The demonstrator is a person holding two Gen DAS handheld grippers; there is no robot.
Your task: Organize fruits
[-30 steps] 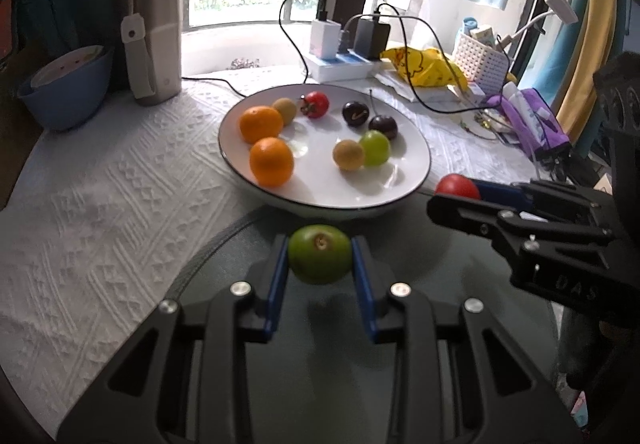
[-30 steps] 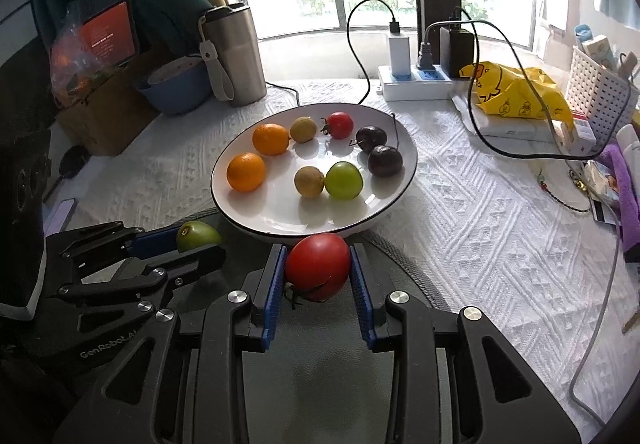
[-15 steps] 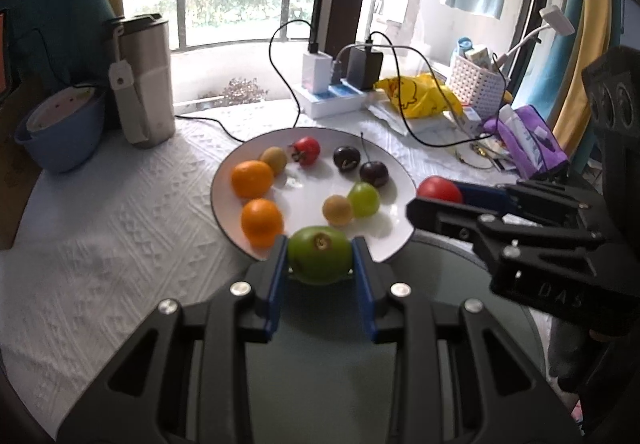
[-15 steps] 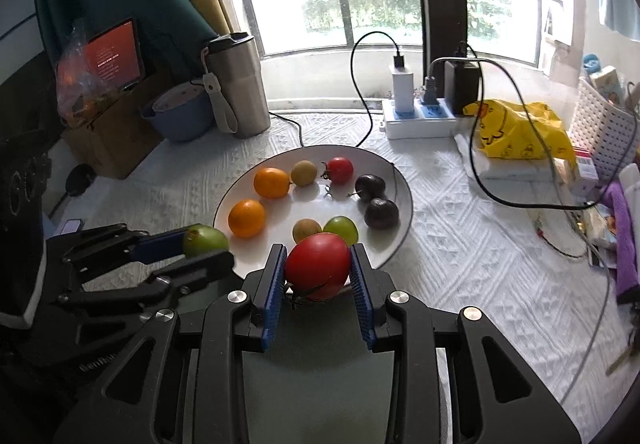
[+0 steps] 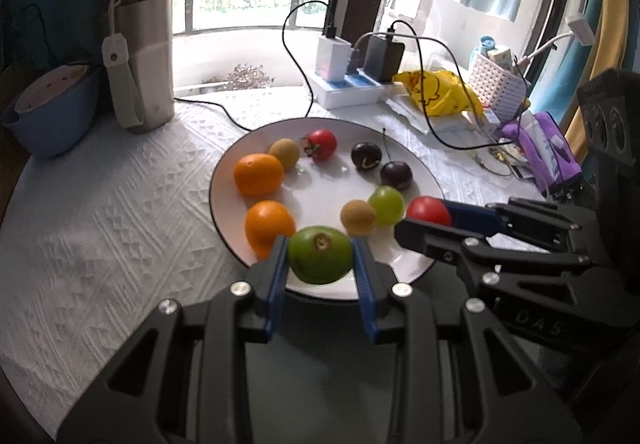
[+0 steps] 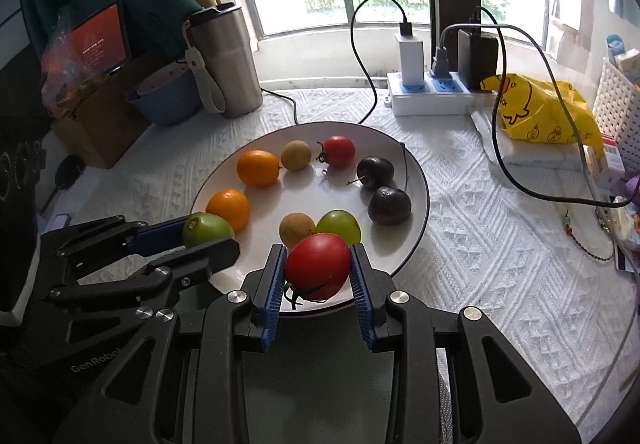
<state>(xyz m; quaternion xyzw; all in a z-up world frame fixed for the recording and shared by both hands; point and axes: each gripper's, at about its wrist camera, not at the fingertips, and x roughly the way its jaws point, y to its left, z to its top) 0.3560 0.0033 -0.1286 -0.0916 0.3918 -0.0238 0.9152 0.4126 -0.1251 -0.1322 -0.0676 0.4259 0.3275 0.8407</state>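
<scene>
My left gripper (image 5: 320,260) is shut on a green fruit (image 5: 319,253) and holds it above the near rim of the white plate (image 5: 224,172). My right gripper (image 6: 317,269) is shut on a red tomato (image 6: 317,266), also above the plate's near rim (image 6: 420,180). The plate holds two oranges (image 5: 258,174), two brown fruits (image 5: 357,216), a small red tomato (image 5: 322,143), two dark cherries (image 5: 396,174) and a green grape (image 5: 386,204). Each gripper shows in the other's view, the right one (image 5: 424,220) beside the left one (image 6: 208,234).
A steel tumbler (image 5: 142,56) and a blue bowl (image 5: 52,112) stand at the back left. A power strip with chargers (image 6: 432,92), cables, a yellow bag (image 6: 540,112) and a white basket (image 5: 500,88) crowd the back right. A white textured cloth (image 6: 500,264) covers the table.
Both grippers have risen and moved forward with their fruits, from in front of the plate to above its near rim. The fruits on the plate have not moved.
</scene>
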